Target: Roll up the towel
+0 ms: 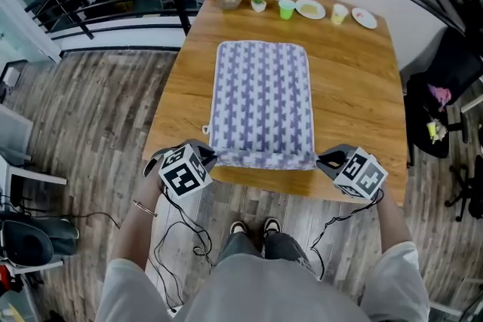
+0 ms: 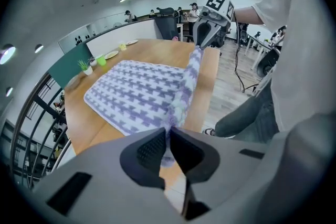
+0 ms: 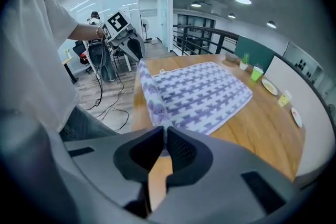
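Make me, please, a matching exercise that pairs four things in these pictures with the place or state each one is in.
Things:
1. towel
2. green cup
3. left gripper
4. bowl

Places or states:
A. left end of the row at the far edge of the wooden table
B. spread over the middle of the table, near edge bunched up
C. jaws shut on the towel's near left corner
D. between the small potted plant and a white plate

Pairs: 1-B, 2-D, 3-C, 4-A.
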